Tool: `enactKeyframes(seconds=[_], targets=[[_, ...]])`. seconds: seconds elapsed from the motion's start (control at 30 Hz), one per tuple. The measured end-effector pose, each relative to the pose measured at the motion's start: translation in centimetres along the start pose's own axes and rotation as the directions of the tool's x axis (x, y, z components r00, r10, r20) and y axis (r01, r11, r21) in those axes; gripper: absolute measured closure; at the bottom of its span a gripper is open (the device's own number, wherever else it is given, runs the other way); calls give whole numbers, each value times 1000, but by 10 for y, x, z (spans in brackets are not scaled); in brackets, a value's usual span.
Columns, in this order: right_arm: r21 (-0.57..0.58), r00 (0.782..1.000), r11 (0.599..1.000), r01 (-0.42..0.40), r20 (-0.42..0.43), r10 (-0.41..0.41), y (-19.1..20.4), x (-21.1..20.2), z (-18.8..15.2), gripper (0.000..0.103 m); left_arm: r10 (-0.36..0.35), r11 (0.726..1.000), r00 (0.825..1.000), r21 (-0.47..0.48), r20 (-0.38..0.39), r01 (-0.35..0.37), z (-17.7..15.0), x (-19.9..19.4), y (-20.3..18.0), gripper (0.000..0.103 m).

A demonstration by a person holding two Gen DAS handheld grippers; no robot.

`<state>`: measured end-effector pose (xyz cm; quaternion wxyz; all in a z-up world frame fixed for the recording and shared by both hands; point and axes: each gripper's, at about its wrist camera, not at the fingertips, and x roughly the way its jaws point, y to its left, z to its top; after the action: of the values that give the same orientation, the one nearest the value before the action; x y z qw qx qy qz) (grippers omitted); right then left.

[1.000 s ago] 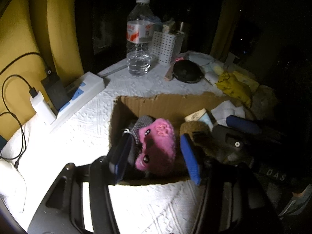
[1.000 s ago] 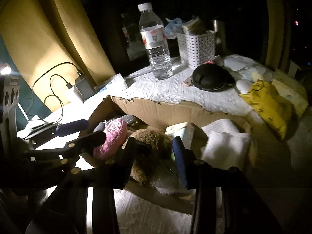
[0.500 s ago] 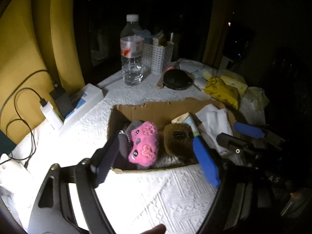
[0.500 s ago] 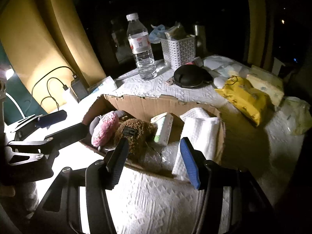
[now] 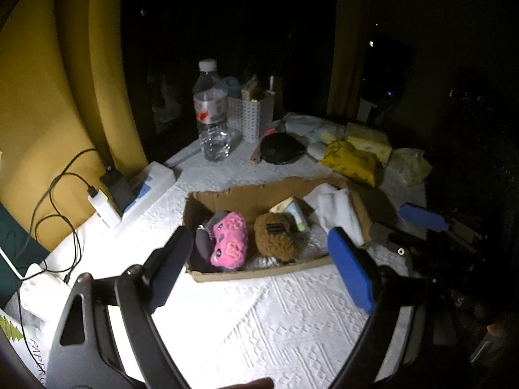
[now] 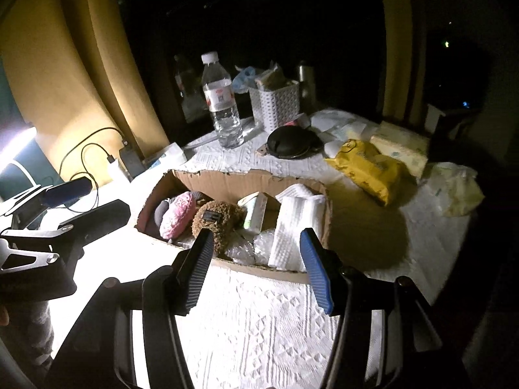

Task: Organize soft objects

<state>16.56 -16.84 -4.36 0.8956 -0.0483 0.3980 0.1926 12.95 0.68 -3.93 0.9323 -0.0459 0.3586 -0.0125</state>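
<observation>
A shallow cardboard box (image 5: 259, 274) (image 6: 227, 180) sits on the white tablecloth. In it lie a pink plush toy (image 5: 230, 243) (image 6: 176, 215), a brown fuzzy toy (image 5: 275, 236) (image 6: 217, 218), a grey soft item (image 5: 202, 244), a small carton (image 6: 254, 210) and folded white cloth (image 5: 337, 207) (image 6: 292, 227). My left gripper (image 5: 256, 259) is open and empty, above the tablecloth in front of the box. My right gripper (image 6: 256, 259) is open and empty, just before the box's near edge. Each gripper shows in the other's view, the right one (image 5: 418, 223) and the left one (image 6: 81, 201).
Behind the box stand a water bottle (image 5: 212, 113) (image 6: 223, 110), a white perforated basket (image 6: 279, 103), a black round pouch (image 6: 293, 141), a yellow packet (image 6: 366, 168) and tissue packs (image 6: 402, 146). A power strip with chargers and cables (image 5: 129, 194) lies at left by the yellow wall.
Both grippers have pulled back and up from the box. The left gripper opened and left the pink plush toy in the box. The right gripper's jaws widened.
</observation>
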Motion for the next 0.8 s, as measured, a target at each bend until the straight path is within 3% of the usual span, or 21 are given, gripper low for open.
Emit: enactKeyframes(seconds=[0.47,0.8], targets=[[3,997,998,68,45,-68,18,-65,5,45,-67,998,997,7,36,67,7,-55,-9,16],[4,988,995,102,113,-102,32,-117,9,44,-85,996,990,35,110,82,8,-94,-15,16]])
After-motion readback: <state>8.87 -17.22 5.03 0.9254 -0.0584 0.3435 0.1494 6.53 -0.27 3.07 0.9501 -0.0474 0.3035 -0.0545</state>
